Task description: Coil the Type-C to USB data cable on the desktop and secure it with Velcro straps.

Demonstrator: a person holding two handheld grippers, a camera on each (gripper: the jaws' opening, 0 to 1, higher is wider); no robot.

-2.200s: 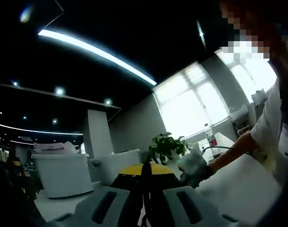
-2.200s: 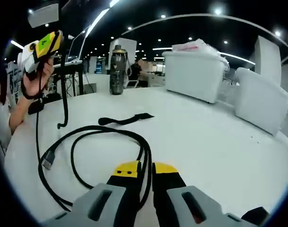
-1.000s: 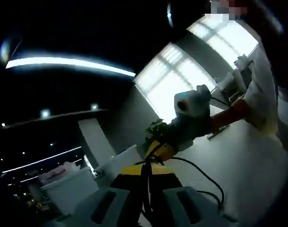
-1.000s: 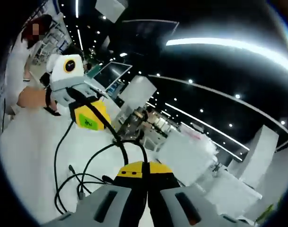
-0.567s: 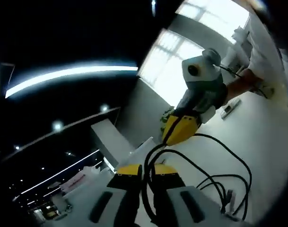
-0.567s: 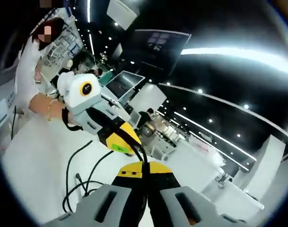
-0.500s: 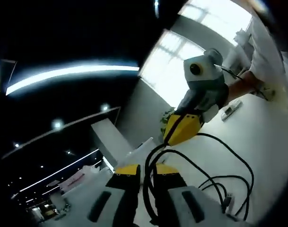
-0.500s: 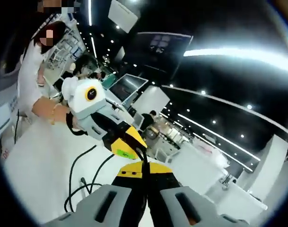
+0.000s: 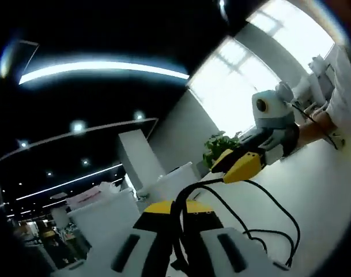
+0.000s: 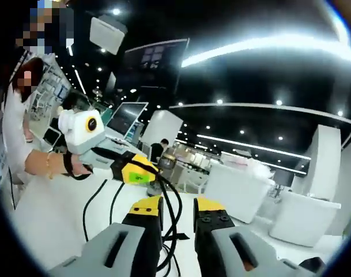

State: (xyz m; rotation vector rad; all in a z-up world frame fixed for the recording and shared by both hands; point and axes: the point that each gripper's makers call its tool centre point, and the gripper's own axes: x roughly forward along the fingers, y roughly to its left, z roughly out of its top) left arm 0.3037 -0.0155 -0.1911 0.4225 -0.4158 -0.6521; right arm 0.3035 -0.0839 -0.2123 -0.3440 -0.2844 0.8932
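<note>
The black data cable (image 9: 198, 183) hangs in the air between my two grippers. My left gripper (image 9: 176, 208) is shut on it, the cable running down between the yellow tips. In the right gripper view, the left gripper (image 10: 142, 175) comes in from the left with the cable (image 10: 175, 222) looping out of its tip. That loop drops through the gap of my right gripper (image 10: 178, 206), whose jaws stand apart. The right gripper (image 9: 241, 164) also appears at the right of the left gripper view. Lower strands of cable trail onto the white table (image 10: 42, 231).
A person's hand (image 10: 45, 164) holds the left gripper. White tubs (image 10: 238, 190) stand beyond the table, with a monitor (image 10: 126, 118) behind. A potted plant (image 9: 221, 147) stands near bright windows (image 9: 244, 92).
My right gripper's jaws have parted; half a second ago they were pressed shut on the cable. The left gripper stays shut on the cable. Both views have tilted.
</note>
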